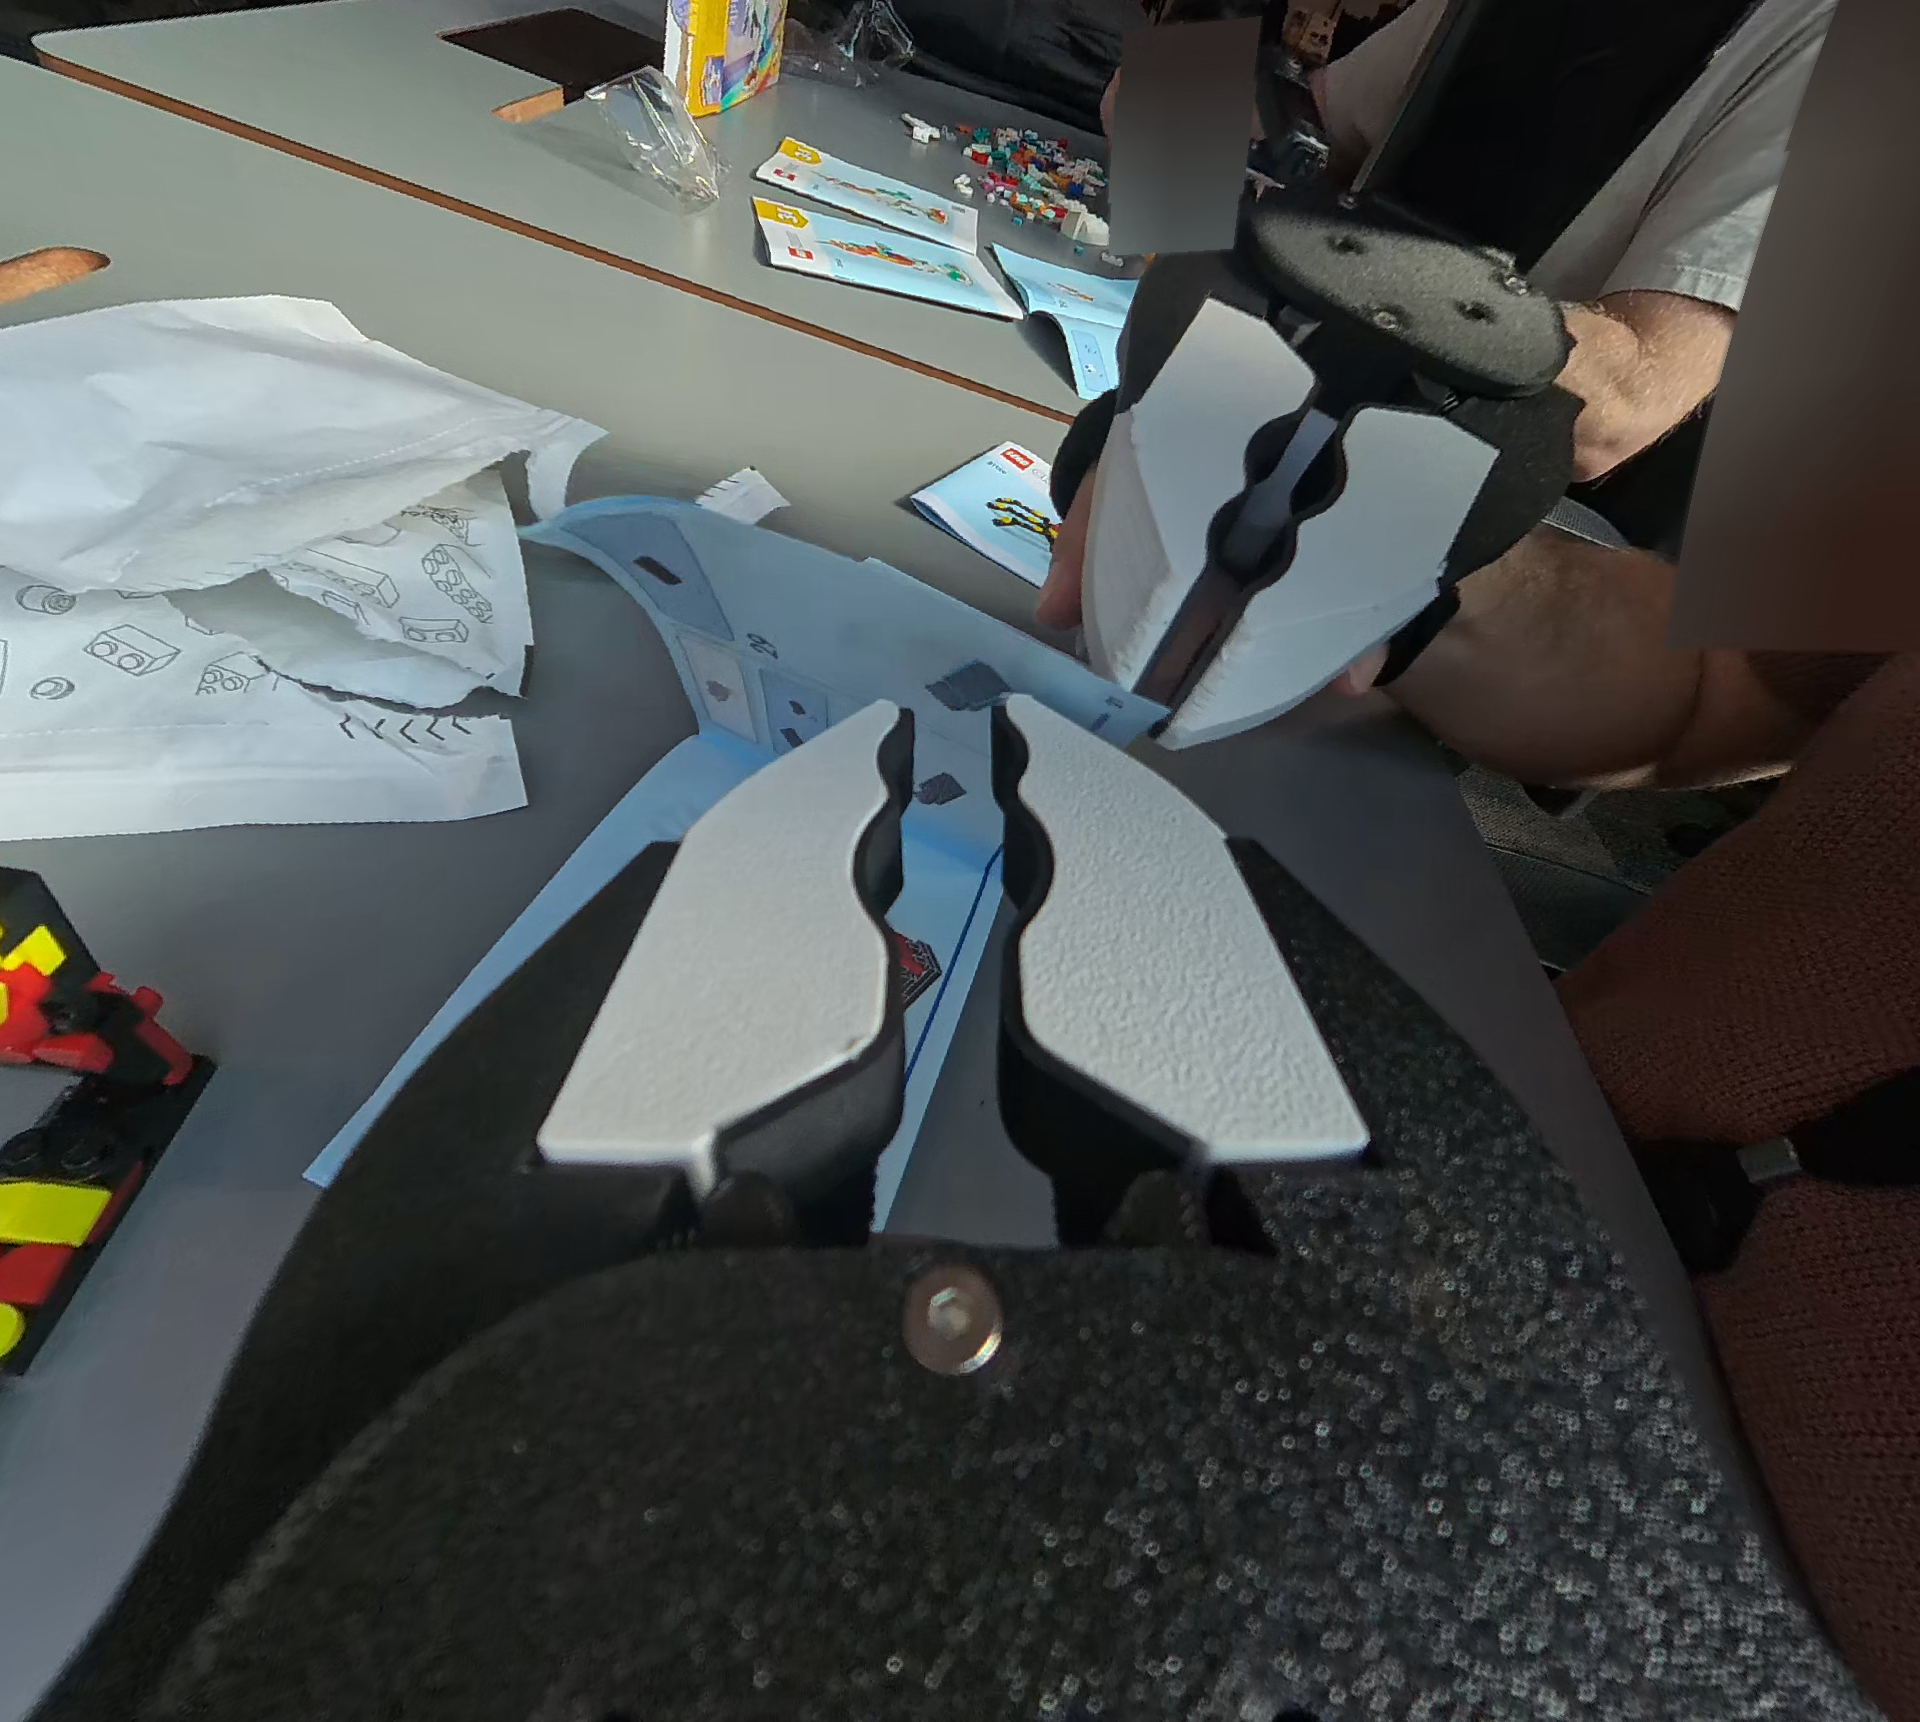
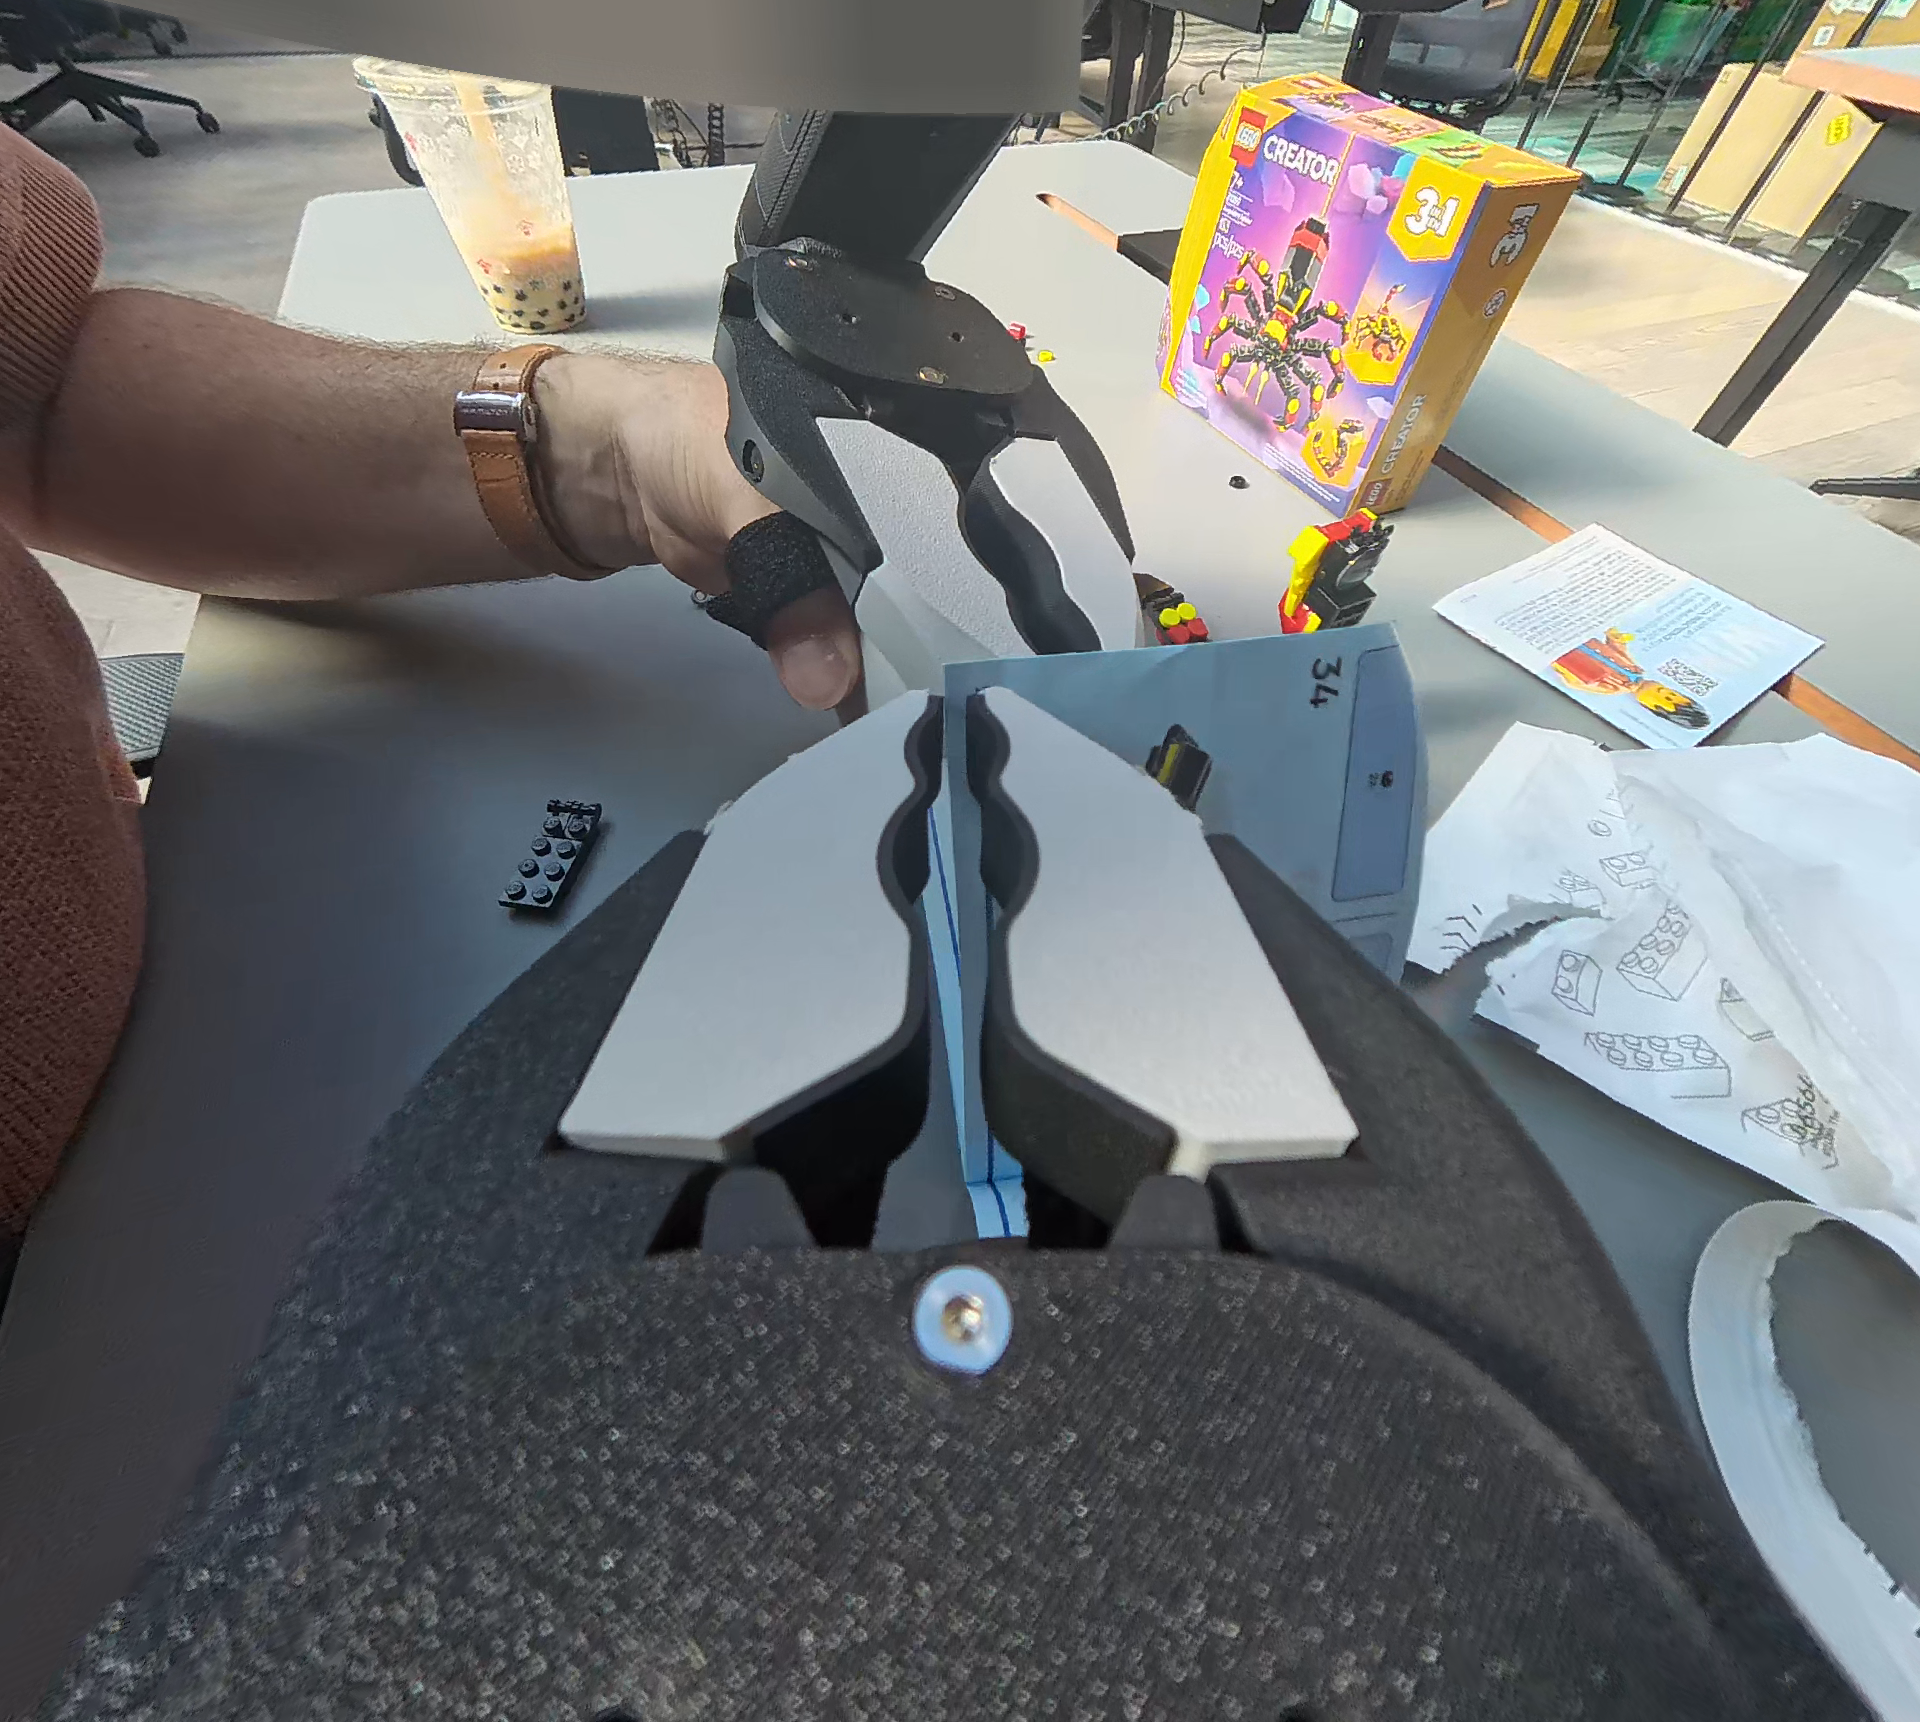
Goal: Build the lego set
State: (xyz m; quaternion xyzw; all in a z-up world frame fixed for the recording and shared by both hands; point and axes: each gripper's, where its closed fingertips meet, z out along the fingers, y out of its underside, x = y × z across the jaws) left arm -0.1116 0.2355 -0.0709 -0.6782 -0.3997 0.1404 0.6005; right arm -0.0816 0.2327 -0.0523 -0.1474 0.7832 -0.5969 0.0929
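While my right gripper (image 2: 948, 701) stands nearly closed, a light-blue page edge of the instruction booklet (image 2: 1278, 737) runs up through the narrow gap between its jaws; I judge it is pinching that page at the corner. My left gripper (image 1: 951, 722) hovers over the same booklet with its jaws parted and nothing between them.

Risks, as I judge them: the thin page may tear or crease if I lift it while the booklet's other leaves lie flat on the table (image 2: 312, 737). A sweep of the page could also nudge the small red-and-yellow piece (image 2: 1174, 618) just beyond its far edge. The left gripper is close enough to collide with the right.

The set itself is only partly built. A black, red and yellow assembly (image 1: 62, 1101) lies at the left table edge in the left wrist view. A small black, red and yellow sub-build (image 2: 1335, 571) stands beyond the booklet. A black studded plate (image 2: 551, 851) lies alone on the table, left of the right gripper. The set's box (image 2: 1351, 301) stands upright farther back, and a torn white paper bag (image 2: 1714, 924) lies beside the booklet.
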